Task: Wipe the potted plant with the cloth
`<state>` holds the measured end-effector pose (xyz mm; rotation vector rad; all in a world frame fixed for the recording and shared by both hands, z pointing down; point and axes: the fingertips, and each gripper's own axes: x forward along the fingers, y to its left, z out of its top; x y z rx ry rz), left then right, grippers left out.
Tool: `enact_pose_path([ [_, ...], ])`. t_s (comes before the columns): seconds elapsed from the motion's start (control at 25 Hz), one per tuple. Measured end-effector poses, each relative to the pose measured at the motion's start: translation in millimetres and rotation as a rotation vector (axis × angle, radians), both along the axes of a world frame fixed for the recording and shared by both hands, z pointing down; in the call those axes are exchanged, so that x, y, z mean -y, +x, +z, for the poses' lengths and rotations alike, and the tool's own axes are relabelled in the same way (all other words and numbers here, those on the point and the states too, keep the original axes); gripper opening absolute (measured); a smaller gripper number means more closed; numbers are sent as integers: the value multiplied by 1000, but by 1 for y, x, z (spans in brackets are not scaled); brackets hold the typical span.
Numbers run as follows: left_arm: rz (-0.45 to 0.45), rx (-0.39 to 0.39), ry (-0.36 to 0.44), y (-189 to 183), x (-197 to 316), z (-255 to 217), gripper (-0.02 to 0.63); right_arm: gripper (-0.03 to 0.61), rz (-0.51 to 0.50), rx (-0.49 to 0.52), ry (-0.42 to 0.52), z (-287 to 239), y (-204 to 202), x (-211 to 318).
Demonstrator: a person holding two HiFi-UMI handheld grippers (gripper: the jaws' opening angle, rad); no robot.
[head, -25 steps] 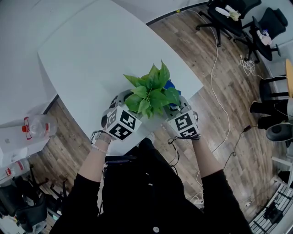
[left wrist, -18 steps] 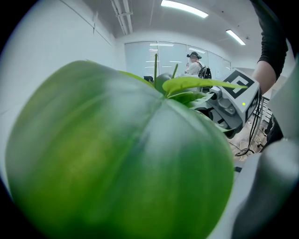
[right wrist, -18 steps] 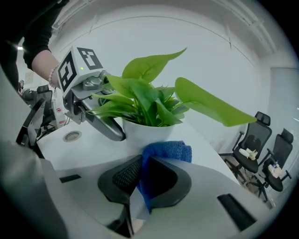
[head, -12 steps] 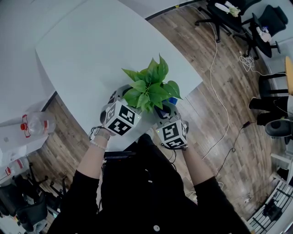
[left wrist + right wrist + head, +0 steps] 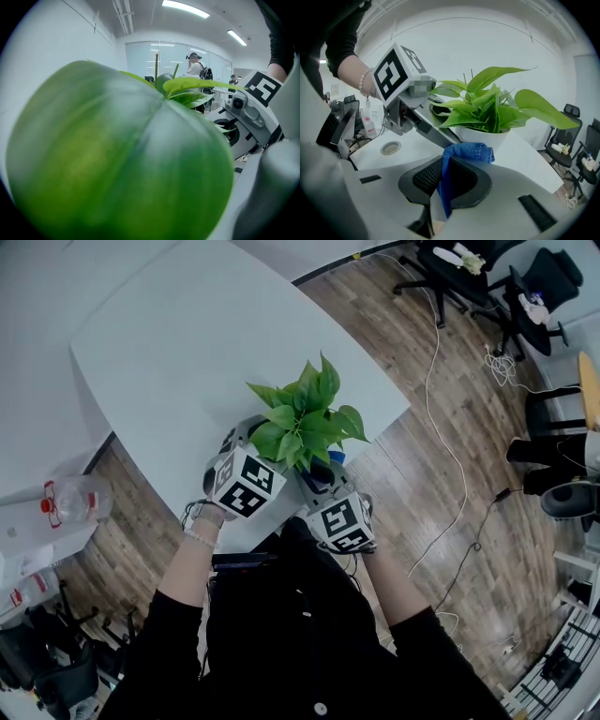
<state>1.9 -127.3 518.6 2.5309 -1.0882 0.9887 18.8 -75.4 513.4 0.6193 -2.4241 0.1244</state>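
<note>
White table (image 5: 178, 343) is filling the head view, wood-plank floor (image 5: 441, 437) and black office chairs (image 5: 469, 273) lying beyond it. The potted plant (image 5: 305, 420) is standing by the near edge, a gripper on either side. The right gripper (image 5: 449, 180) is pinching the blue cloth (image 5: 465, 153) tight, just short of the white pot (image 5: 482, 137), which only that view is showing. A big leaf (image 5: 117, 159) is blanketing the left gripper view, so the left gripper (image 5: 242, 451) is giving away nothing about its jaws.
</note>
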Motion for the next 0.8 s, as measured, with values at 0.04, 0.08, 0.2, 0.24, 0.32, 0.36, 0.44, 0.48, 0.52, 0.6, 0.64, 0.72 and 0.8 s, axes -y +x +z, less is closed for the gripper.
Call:
enact_pose_path([
  [0.04, 0, -3, 0, 0, 0, 0, 316, 78, 3, 19, -6, -2, 1, -2],
  [0.08, -2, -6, 0, 0, 0, 0, 318, 78, 13, 37, -10, -3, 2, -3],
  [0.2, -16, -14, 9, 1, 0, -1, 319, 78, 79, 62, -24, -7, 10, -4],
  [0.24, -24, -19, 13, 1, -1, -2, 319, 78, 106, 64, -28, -9, 14, -3],
  [0.32, -43, -35, 18, -1, -3, -5, 319, 78, 156, 73, -36, -12, 23, -3],
  [0.36, -52, -43, 20, -3, -4, -7, 319, 78, 179, 77, -38, -13, 28, -4],
  [0.44, -65, -50, 26, -7, -8, -11, 319, 78, 220, 77, -38, -16, 39, -5],
  [0.48, -70, -47, 30, -10, -10, -13, 318, 78, 241, 76, -37, -18, 44, -6],
  [0.52, -73, -43, 35, -13, -13, -15, 318, 78, 265, 76, -38, -20, 50, -7],
  [0.6, -82, -42, 45, -19, -18, -20, 316, 78, 322, 79, -39, -25, 63, -8],
  [0.64, -90, -49, 53, -22, -21, -23, 309, 78, 353, 81, -37, -29, 70, -8],
  [0.72, -116, -61, 69, -29, -25, -30, 235, 78, 405, 87, -25, -38, 83, -9],
  [0.8, -143, -68, 88, -36, -29, -39, 182, 78, 436, 90, 0, -48, 93, -10],
])
